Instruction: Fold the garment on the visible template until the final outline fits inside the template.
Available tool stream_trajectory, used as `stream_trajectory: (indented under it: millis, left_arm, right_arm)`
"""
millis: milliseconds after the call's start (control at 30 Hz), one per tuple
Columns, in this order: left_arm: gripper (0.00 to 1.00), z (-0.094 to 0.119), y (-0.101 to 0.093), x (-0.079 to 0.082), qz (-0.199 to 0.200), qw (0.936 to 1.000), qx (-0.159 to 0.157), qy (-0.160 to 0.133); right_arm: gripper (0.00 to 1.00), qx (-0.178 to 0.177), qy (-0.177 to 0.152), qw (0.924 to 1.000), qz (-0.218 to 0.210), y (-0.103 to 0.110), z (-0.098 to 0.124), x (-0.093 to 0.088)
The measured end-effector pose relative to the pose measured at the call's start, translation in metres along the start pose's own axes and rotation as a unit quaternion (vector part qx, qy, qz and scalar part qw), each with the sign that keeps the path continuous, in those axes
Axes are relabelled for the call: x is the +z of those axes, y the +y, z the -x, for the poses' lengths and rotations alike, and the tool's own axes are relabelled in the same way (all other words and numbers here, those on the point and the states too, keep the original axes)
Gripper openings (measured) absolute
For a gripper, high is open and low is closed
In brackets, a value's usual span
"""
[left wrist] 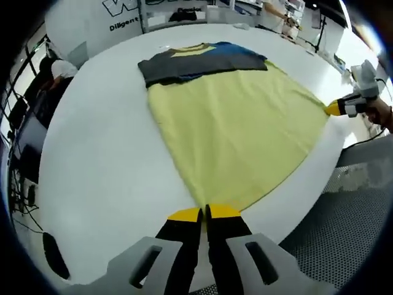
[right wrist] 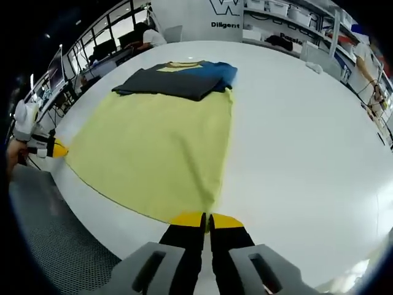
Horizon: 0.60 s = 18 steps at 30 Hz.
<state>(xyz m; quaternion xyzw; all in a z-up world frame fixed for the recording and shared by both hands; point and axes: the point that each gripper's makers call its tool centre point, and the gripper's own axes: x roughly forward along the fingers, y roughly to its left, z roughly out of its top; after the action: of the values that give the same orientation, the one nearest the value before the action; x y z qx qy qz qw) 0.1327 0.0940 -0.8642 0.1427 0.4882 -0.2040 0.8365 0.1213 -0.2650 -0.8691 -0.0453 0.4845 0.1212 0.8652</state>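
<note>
A yellow garment [left wrist: 236,132] lies flat on the white round table [left wrist: 104,166], its dark grey and blue sleeves folded across the far top [left wrist: 196,61]. In the left gripper view my left gripper [left wrist: 204,213] is shut on the near hem corner. The right gripper [left wrist: 334,109] comes in from the right and pinches the other hem corner at the table's edge. In the right gripper view the garment [right wrist: 159,147] spreads ahead, my right gripper [right wrist: 207,219] is shut on its near corner, and the left gripper [right wrist: 56,149] holds the far-left corner.
The table's near edge runs just under both grippers, with grey perforated flooring [left wrist: 350,215] beyond it. A person [left wrist: 58,70] sits at desks past the far side. Shelves [right wrist: 288,24] line the back, and a small white item [right wrist: 313,66] lies near the far edge.
</note>
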Motion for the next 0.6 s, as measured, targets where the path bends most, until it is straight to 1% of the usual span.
stream_trajectory:
  millis: [67,133,267,467,600]
  left_arm:
    - [0.07,0.001,0.001,0.0,-0.02,0.9998,0.004,0.0]
    - [0.07,0.003,0.002,-0.002,-0.025,0.9997,0.006,0.005]
    - [0.07,0.005,0.001,-0.008,-0.027,0.9995,-0.002,0.017]
    - [0.07,0.01,-0.004,-0.02,-0.036,0.9987,-0.011,0.033]
    - [0.07,0.013,-0.006,-0.024,-0.046,0.998,-0.012,0.04]
  right_arm:
    - [0.0,0.0,0.01,0.9999,0.013,0.003,0.002,-0.003]
    - [0.0,0.004,0.023,0.9996,0.019,0.006,0.003,-0.006]
    - [0.0,0.004,0.039,0.9989,0.027,0.009,0.006,-0.012]
    - [0.0,0.016,0.054,0.9982,0.021,0.012,0.01,-0.02]
    - [0.0,0.025,0.064,0.9974,0.022,0.016,0.013,-0.025]
